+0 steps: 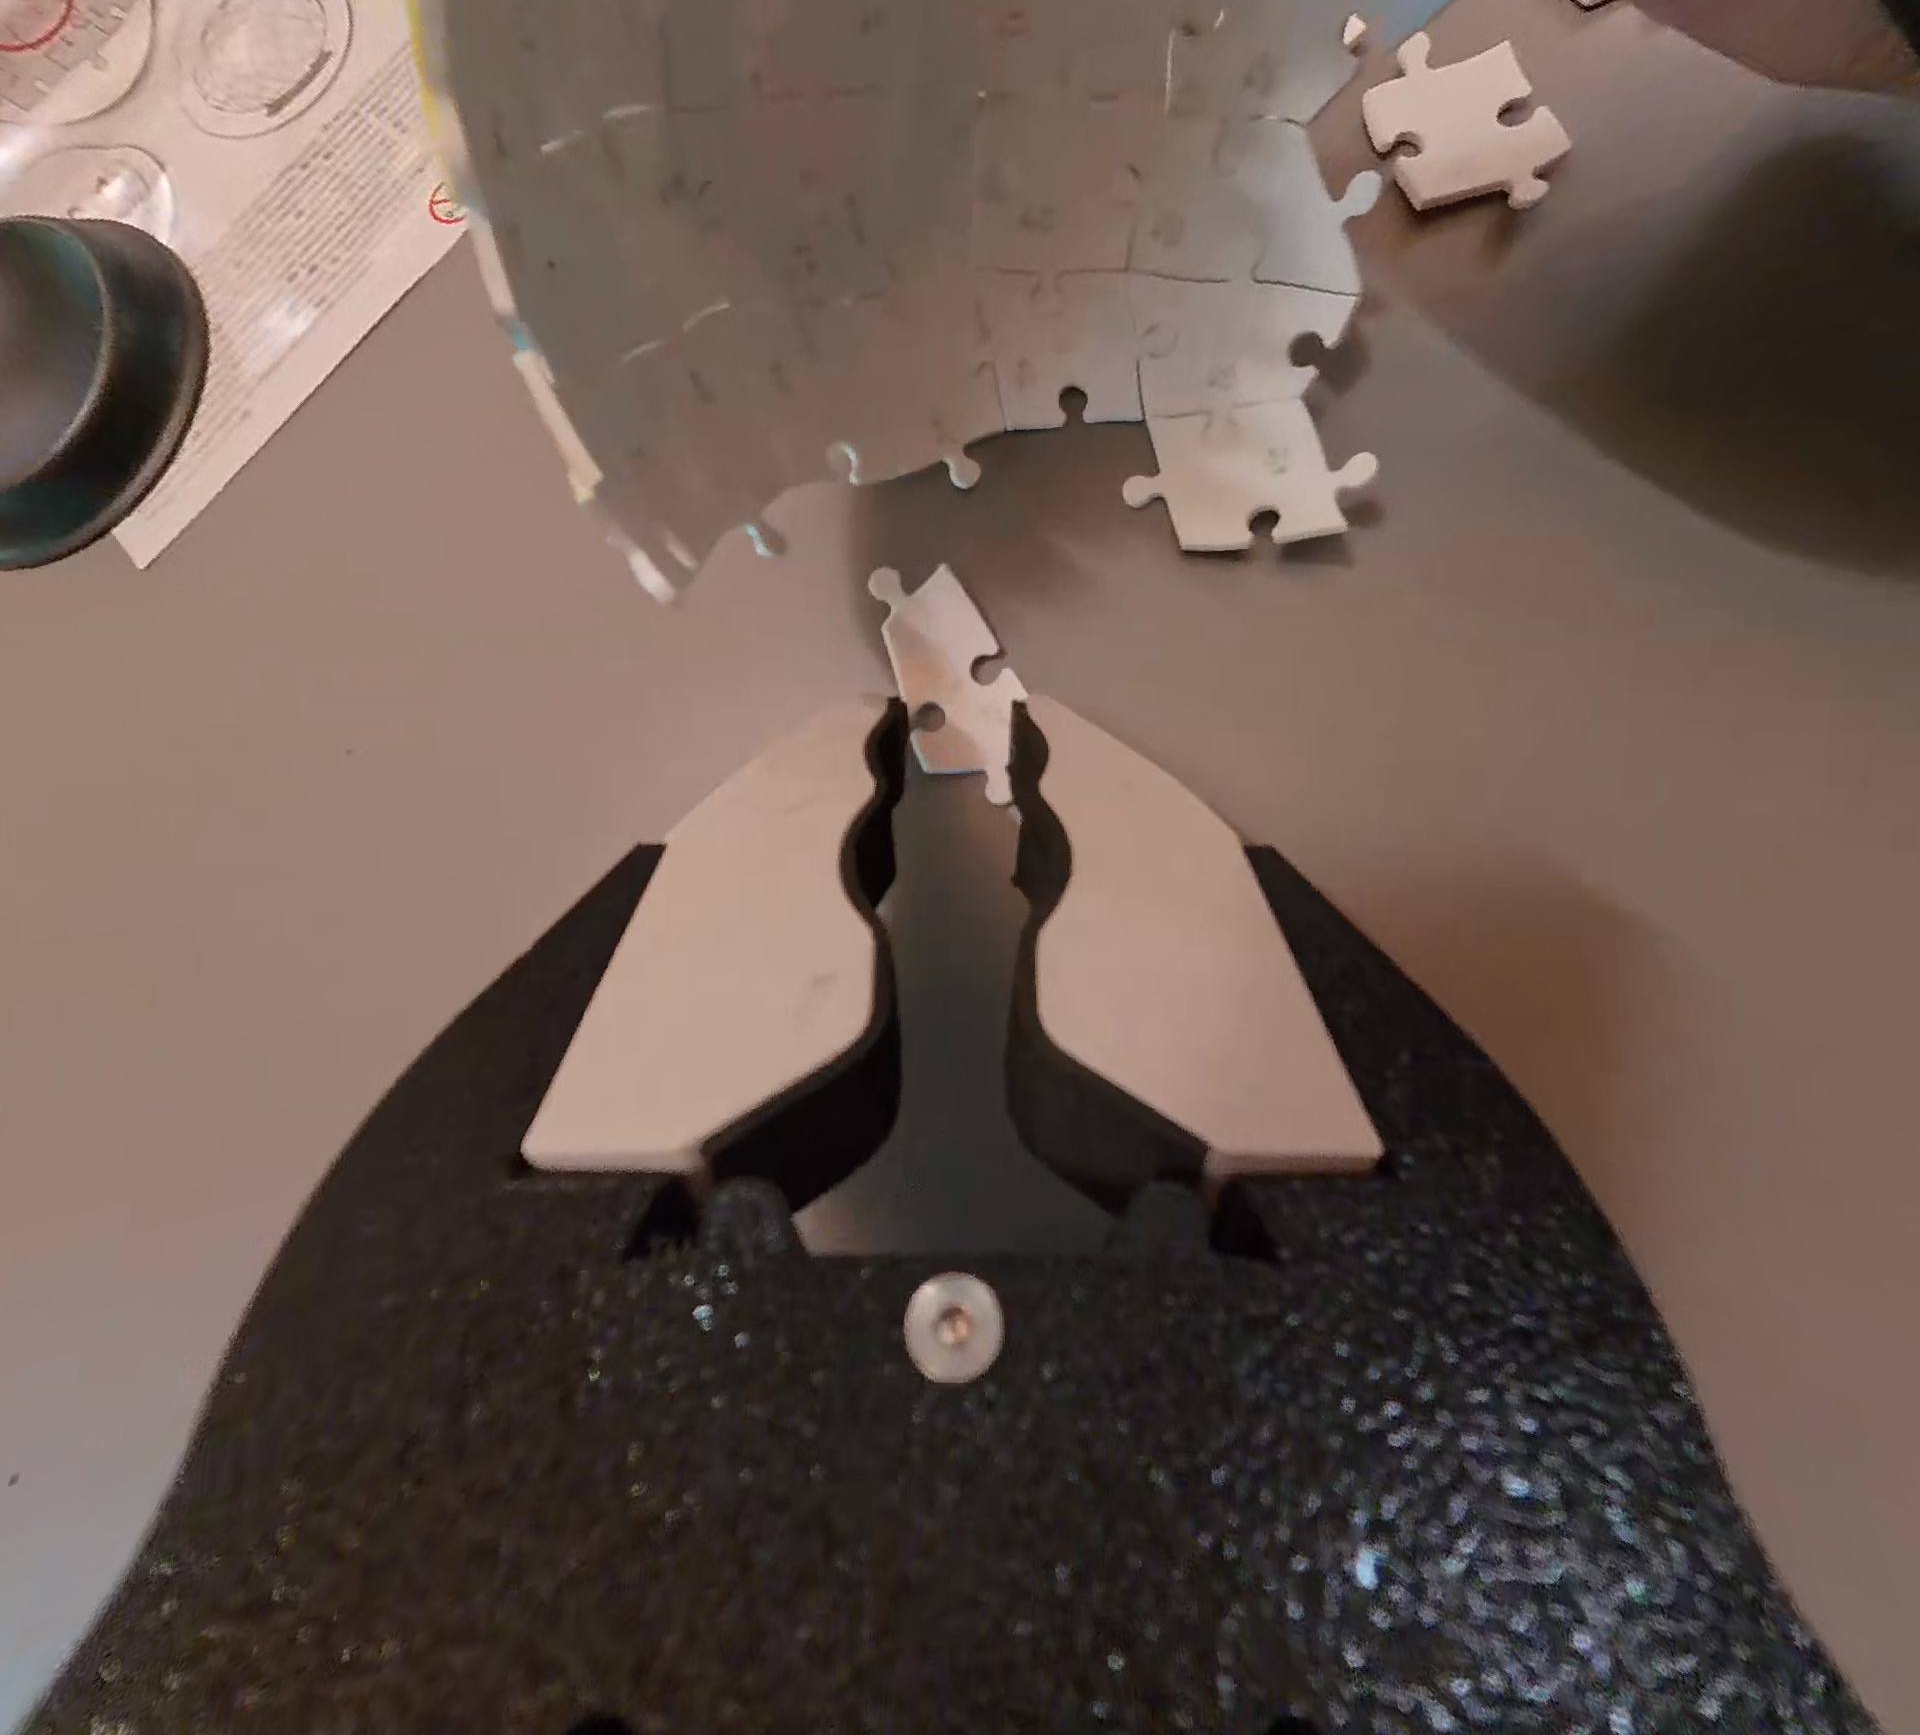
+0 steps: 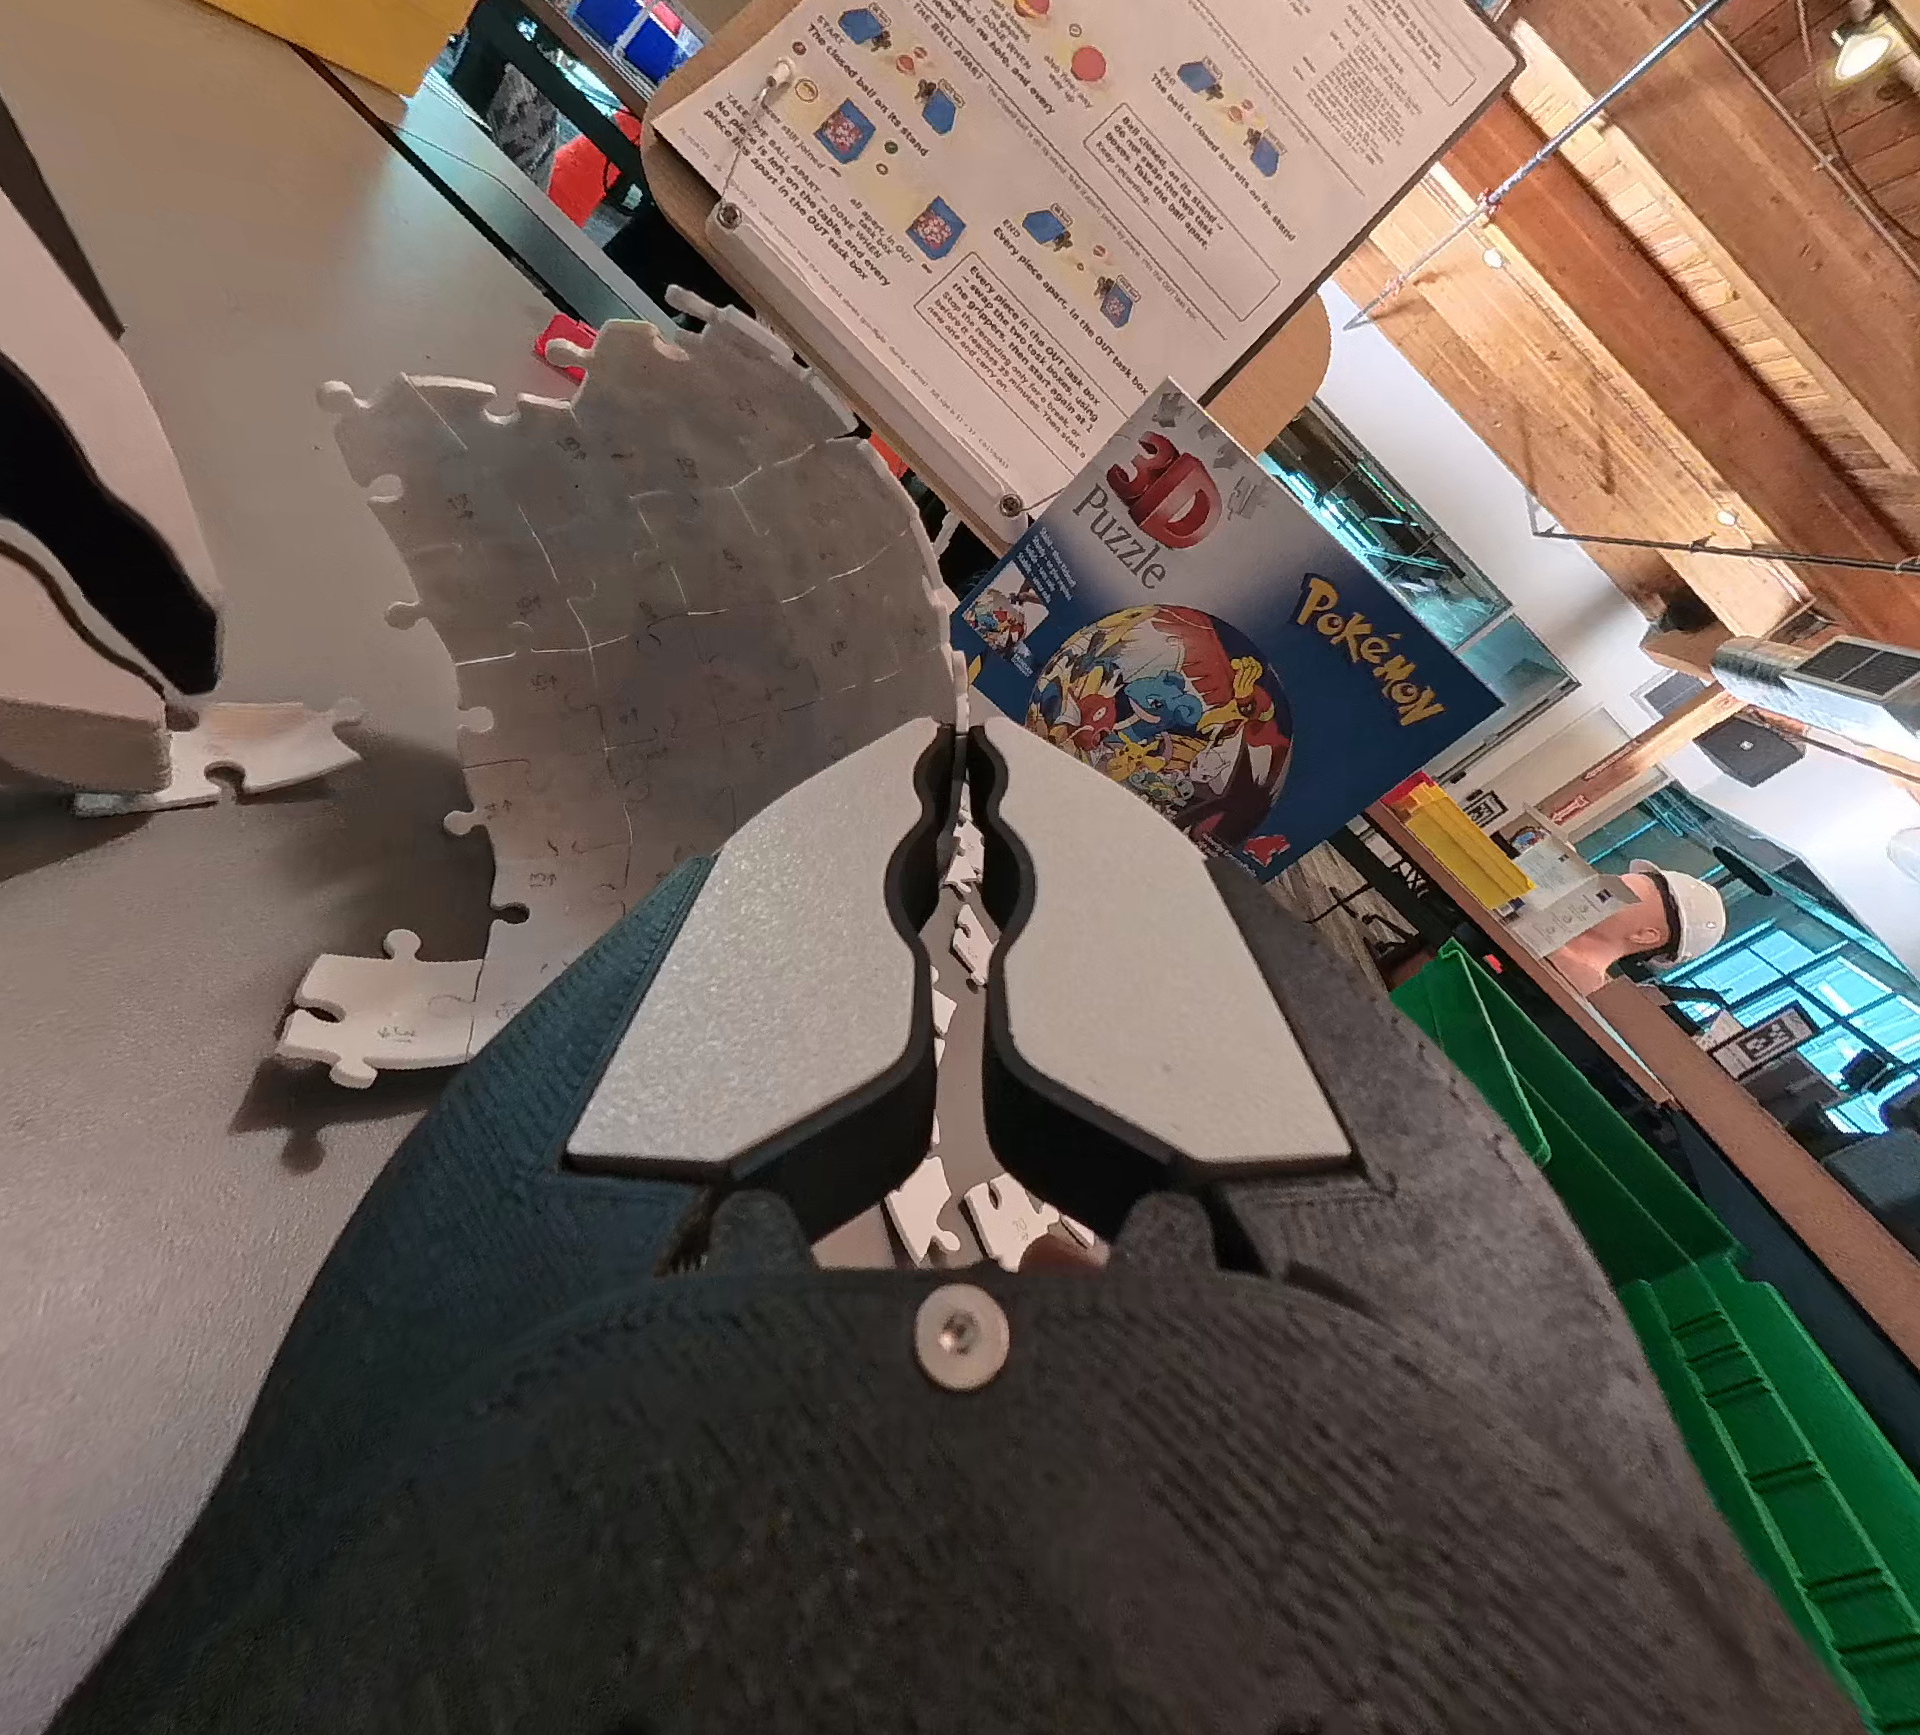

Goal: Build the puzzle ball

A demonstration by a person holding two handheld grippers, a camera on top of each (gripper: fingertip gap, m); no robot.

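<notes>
Puzzle shell [image 1: 831, 127] top cropped (blurred too)

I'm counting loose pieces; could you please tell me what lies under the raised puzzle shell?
Under the puzzle shell only its shadow on the grey table shows. Loose pieces lie beside it; anything farther beneath is covered.

Both tongs [image 1: 961, 717] [image 2: 961, 735] pinched closed.

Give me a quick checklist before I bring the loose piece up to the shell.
1. Left gripper holds the loose piece at the fingertips: ok.
2. Right gripper clamped on the rim of the half-built shell: ok.
3. Shell's open edge faces the piece: ok.
4. Piece's tabs match the gap: cannot tell.
5. Spare pieces on the table lie off the path: ok.
</notes>
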